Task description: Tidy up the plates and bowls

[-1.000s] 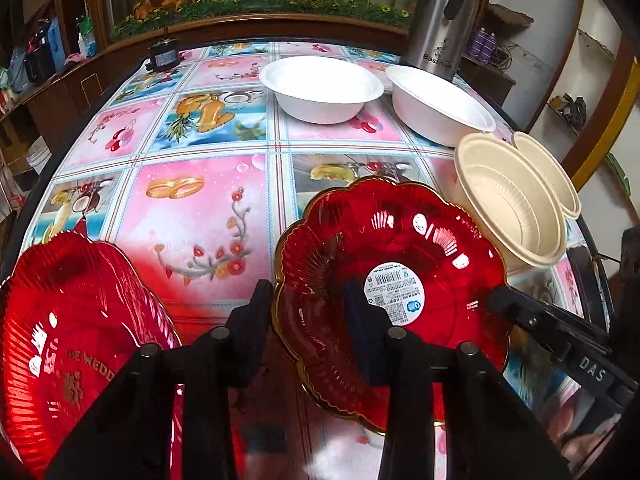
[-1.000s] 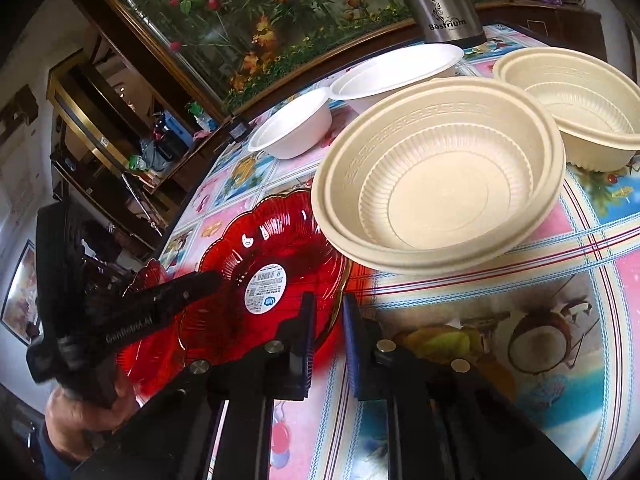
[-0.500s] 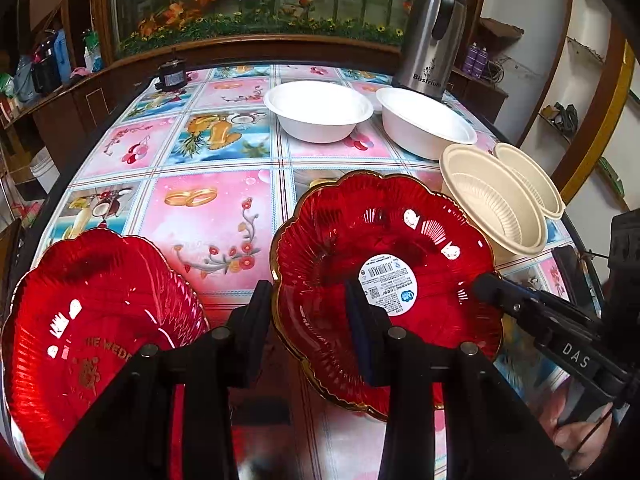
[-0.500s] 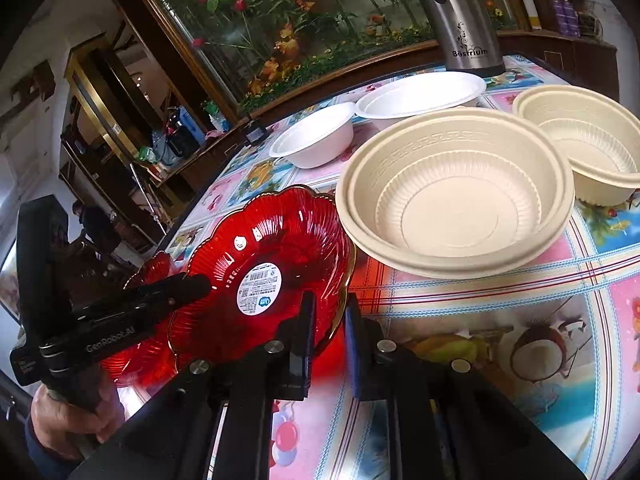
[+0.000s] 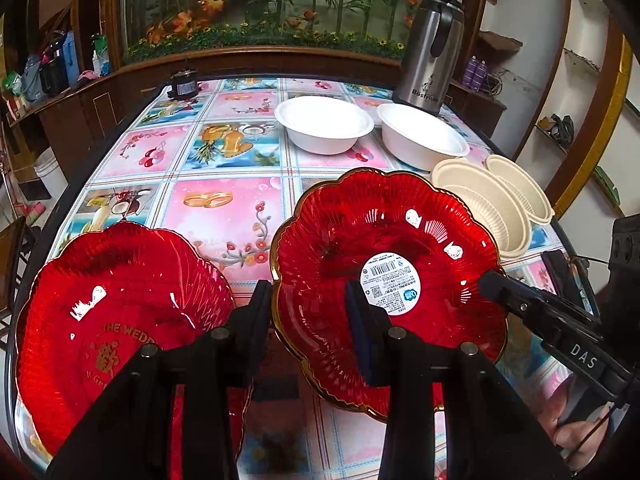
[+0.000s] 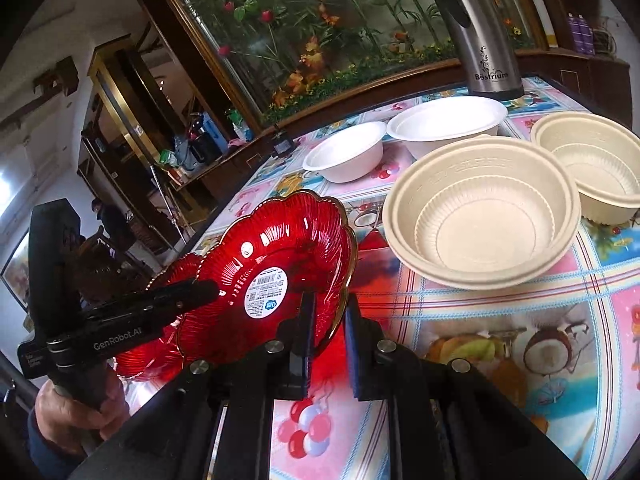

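A red scalloped plate with a white sticker (image 5: 384, 264) is held up above the table by both grippers. My left gripper (image 5: 310, 304) is shut on its near-left rim; it shows in the right wrist view (image 6: 200, 290). My right gripper (image 6: 328, 316) is shut on its right rim (image 6: 280, 268) and shows in the left wrist view (image 5: 486, 280). A second red plate (image 5: 112, 320) lies at the near left. Two white bowls (image 5: 324, 124) (image 5: 420, 136) and two beige bowls (image 5: 480, 200) (image 5: 520, 188) sit further back.
A steel thermos (image 5: 432, 56) stands at the far right corner. A small dark object (image 5: 182, 84) sits at the far left edge. The table (image 5: 224, 152) carries a colourful patterned cloth. Wooden cabinets surround the table.
Both grippers have lifted the stickered red plate higher above the table, and both cameras have pulled back; the other dishes have not moved.
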